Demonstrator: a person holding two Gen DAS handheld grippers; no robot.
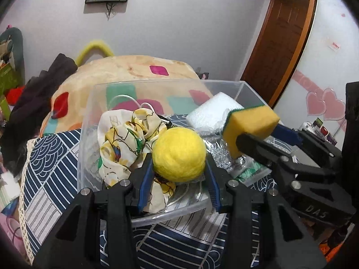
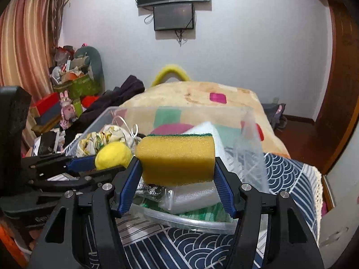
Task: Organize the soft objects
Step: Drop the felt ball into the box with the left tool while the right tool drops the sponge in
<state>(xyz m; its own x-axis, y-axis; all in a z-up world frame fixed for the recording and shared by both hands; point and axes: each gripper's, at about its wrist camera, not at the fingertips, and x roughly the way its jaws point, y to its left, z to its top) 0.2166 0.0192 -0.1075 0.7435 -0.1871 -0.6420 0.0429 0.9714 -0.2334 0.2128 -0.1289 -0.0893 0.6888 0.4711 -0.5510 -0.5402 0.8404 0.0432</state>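
left wrist view, left gripper [image 1: 179, 168] clamps yellow ball [image 1: 179, 154], right gripper [image 2: 177, 172] clamps sponge [image 2: 177, 159], bin [image 1: 87, 121] contents half hidden

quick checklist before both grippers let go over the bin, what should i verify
1. Left hand-held gripper grips the yellow felt ball: ok.
2. Right hand-held gripper grips the sponge: ok.
3. Ball sits over the clear bin, above the floral cloth: ok.
4. Sponge over the bin, above the white foam block: ok.
5. The two grippers apart, not touching: ok.
6. Room left in the bin under each item: cannot tell, contents are piled up.
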